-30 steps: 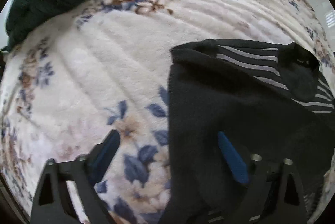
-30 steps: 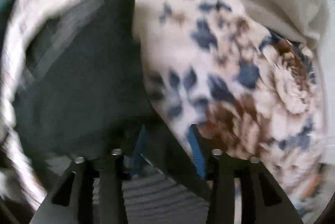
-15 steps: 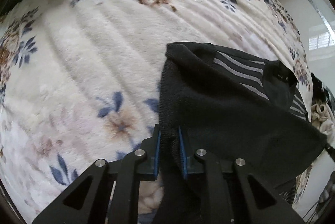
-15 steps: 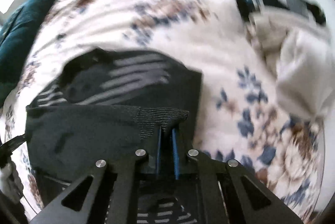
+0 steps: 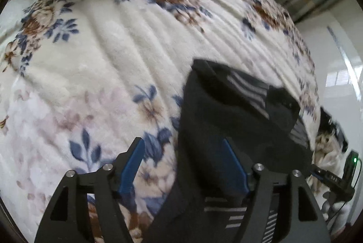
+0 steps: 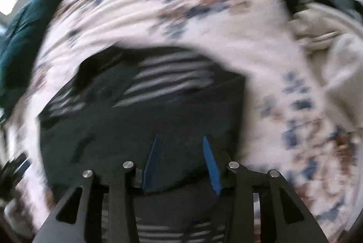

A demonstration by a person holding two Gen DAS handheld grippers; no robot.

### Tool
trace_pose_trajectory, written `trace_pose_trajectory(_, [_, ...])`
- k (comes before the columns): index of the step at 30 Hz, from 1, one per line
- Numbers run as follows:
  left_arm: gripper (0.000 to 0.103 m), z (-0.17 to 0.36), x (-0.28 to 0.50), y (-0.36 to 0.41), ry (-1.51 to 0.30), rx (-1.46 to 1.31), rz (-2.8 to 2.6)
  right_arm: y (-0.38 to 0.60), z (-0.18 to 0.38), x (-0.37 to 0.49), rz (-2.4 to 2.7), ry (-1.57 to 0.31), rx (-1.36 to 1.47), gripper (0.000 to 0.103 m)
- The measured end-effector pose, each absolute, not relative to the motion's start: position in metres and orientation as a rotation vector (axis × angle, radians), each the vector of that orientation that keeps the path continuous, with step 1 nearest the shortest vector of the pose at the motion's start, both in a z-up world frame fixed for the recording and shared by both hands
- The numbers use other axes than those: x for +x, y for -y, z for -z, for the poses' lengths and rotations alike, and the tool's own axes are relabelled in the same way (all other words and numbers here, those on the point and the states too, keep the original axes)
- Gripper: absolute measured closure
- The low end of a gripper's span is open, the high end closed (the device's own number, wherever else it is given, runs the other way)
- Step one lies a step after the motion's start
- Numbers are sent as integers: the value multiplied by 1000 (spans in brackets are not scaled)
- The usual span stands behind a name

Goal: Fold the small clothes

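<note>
Left claw (image 5: 182, 160) stands wide, jaws just reopened, nothing pinched: one blue pad over bare blanket, the other over the dark garment (image 5: 229, 120), w/ the garment's left edge running between them. Right claw (image 6: 181, 159) is about half open, also just reopened, both pads hovering over the dark cloth, no grip that I can see.

Half a sec ago both claws were clamped on the garment's near edge & it hung lifted; now that edge lies laid over the rest, so the striped part shows only past the fold and a sliver near the claws. Reads as one fold done & released. Next, prob. a second fold or a smoothing pass.

Garment sits on the floral blanket (image 5: 109, 65) of the bed, toward its right side in the left view, not far from the right edge.

Around: teal cushion (image 6: 20, 38) at the far-left corner, a cream pile of other clothes (image 6: 335, 56) beside the garment on the right, some dark gear w/ a green light (image 5: 350, 165) at the bed's right edge. Right view is blurred, details there unsure. Nothing lies on the garment; the cream pile is the only crowding, on the right side.
</note>
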State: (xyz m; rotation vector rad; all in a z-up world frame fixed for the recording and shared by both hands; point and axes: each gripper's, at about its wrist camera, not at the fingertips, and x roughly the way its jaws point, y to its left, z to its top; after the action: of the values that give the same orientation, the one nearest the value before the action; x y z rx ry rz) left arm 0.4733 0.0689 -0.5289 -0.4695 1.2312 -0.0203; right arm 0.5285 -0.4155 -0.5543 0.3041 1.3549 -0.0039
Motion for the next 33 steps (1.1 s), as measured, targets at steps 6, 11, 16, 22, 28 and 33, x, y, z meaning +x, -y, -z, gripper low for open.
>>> trace_pose_trajectory(6, [32,581,476,-34,-1384,-168,0,398,622,534,68,-1540,165,64])
trace_pose_trajectory(11, [35,554,475,-39,-1328,-167,17,400,611,544,114,-1560,182,49])
trace_pose_trajectory(16, [22,491,466,-38,-1152,-182,5,403,567,535,163,-1489,147,4])
trace_pose_trajectory(22, [0,454,470,-12,-1079,-43,-65,400,521,509,145,-1429,131,0])
trace_pose_trajectory(28, [0,416,435,48,-1034,15,-80,417,474,470,35,-1397,247,0])
trace_pose_trajectory(33, [0,407,366,135,-1093,60,-46,479,470,435,-75,-1495,349,0])
